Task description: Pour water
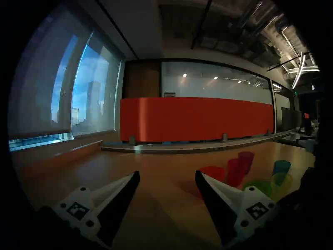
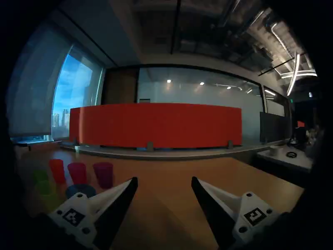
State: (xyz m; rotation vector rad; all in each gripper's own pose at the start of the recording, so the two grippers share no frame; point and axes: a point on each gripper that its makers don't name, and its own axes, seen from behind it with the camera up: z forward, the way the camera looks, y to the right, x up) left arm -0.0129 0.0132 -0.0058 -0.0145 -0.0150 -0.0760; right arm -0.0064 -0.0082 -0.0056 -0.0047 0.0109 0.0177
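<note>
- Cups (image 1: pixel 245 160), left gripper view: coloured cluster on the wooden table (image 1: pixel 166 200), lower right.
- Left gripper (image 1: pixel 166 173): fingers spread wide, empty, touching nothing. Square markers on the fingers; no legible writing.
- Right gripper view. Cups (image 2: pixel 77 172) at lower left; right gripper (image 2: pixel 164 179) spread wide, empty.
- Bare tabletop at centre, reaching the red partition (image 2: pixel 154 125).

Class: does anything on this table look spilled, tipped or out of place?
Nothing stands out. The coloured cups stand upright on the table with no spill visible. The left gripper and right gripper have open, empty jaws.
</note>
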